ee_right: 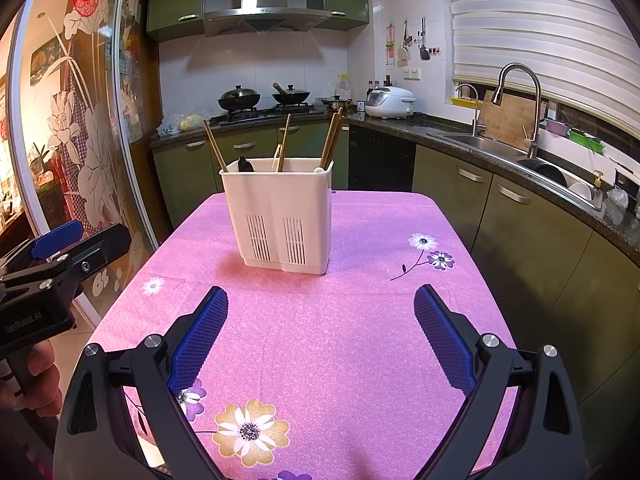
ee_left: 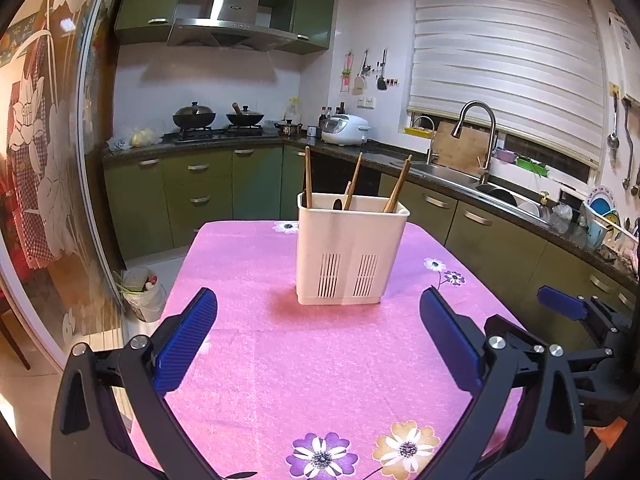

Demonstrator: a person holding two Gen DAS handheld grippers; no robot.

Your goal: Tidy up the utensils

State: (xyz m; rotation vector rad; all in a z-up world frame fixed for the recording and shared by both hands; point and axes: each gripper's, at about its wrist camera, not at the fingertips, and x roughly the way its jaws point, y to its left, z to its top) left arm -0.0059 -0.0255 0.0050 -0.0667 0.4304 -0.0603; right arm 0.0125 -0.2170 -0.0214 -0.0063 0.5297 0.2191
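Utensil holder point(ee_right: 282, 216) stands upright mid-counter point(ee_right: 360, 320) on the pink floral cloth; its walls hide the lower ends of the contents. Visible: five wooden chopsticks point(ee_right: 331, 138), one dark utensil tip point(ee_right: 245, 165), type indistinct. Left gripper point(ee_left: 318, 344) and right gripper point(ee_right: 320, 336) both spread wide, holding nothing, short of the holder.

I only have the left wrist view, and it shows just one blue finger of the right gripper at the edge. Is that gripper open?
Observer: Yes. In the right wrist view the right gripper is wide open, with nothing between its fingers, and it points at the holder.
Operator: Is there anything in the holder that I can't see from here?
Observer: There is a small white tip at its right corner, at the foot of the chopsticks. I cannot tell what it is.
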